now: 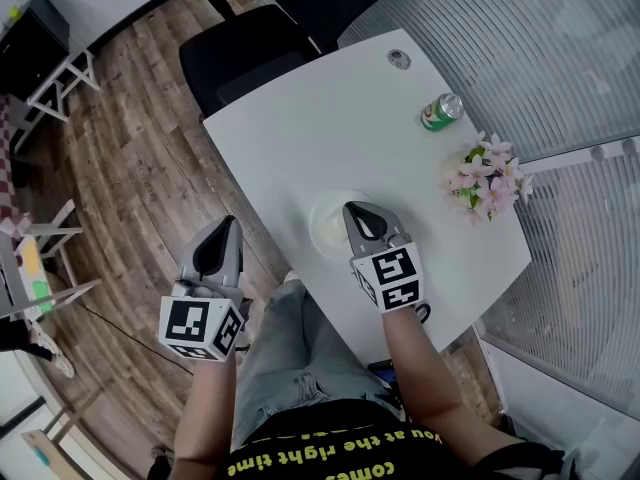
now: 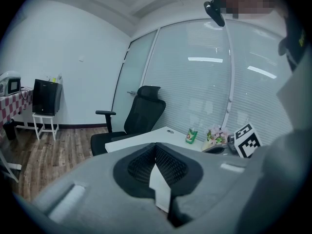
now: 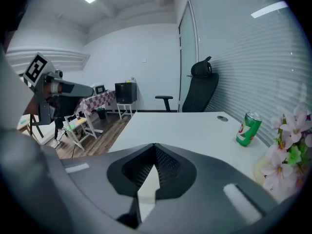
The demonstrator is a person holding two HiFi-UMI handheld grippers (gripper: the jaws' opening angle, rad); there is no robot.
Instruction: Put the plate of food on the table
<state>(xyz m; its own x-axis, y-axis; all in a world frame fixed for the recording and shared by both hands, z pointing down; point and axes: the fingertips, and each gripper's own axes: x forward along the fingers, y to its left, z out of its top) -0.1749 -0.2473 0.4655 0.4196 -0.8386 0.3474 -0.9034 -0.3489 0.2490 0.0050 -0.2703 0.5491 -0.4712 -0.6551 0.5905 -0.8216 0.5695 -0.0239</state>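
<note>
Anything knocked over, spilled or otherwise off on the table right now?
Nothing stands out. The plate lies flat on the white table, partly hidden by the right gripper. The green can stands upright, the flowers look tidy, and no spill shows.

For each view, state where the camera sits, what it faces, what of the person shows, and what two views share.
Head view: on the head, facing down at the table; arms, legs, left gripper, right gripper.
Left gripper view: on that gripper, facing the chair; upper body top right.
Right gripper view: on that gripper, facing along the table; left gripper at left.
All share the can.
</note>
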